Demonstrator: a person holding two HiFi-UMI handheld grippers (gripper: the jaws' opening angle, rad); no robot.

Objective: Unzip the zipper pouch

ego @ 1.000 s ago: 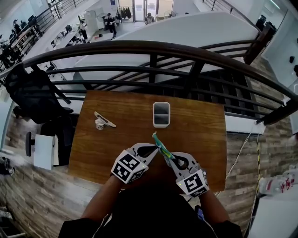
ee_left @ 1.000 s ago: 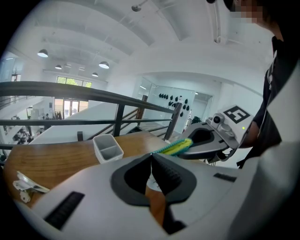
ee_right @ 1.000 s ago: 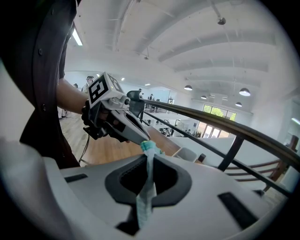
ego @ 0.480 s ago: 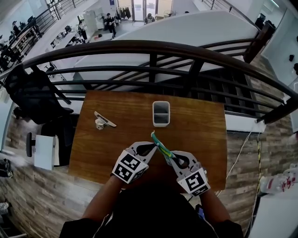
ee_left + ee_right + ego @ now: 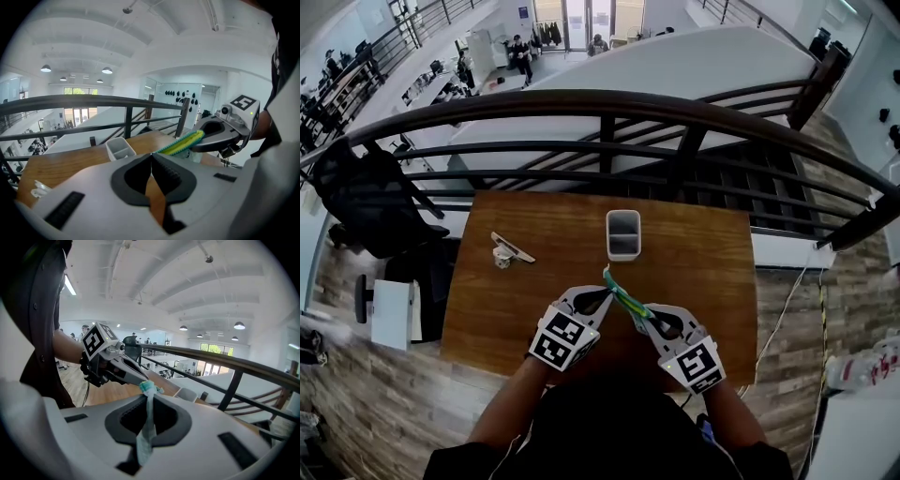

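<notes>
The zipper pouch (image 5: 624, 296) hung in the air above the near half of the wooden table (image 5: 534, 281), stretched between the two tongs and touching nothing else. The left tongs (image 5: 600, 298) were clenched, their tips meeting the pouch's end; which small part of it they nipped was too fine to tell. The right tongs (image 5: 648, 319) were clenched on the pouch's other end, and in the right gripper view a strip of its teal fabric ran down between the pressed pads. The two sets of tips stood close together and angled toward each other, with the pouch slanting between them, its far end rising a little past the left tips. The pouch appeared edge-on as a narrow band, teal-green with a yellow stripe along it, its cloth bunched into a small knot where the left tips met it. Beyond it on the table stood a white divided bin (image 5: 623, 233), well apart, before a dark railing (image 5: 609, 103).
</notes>
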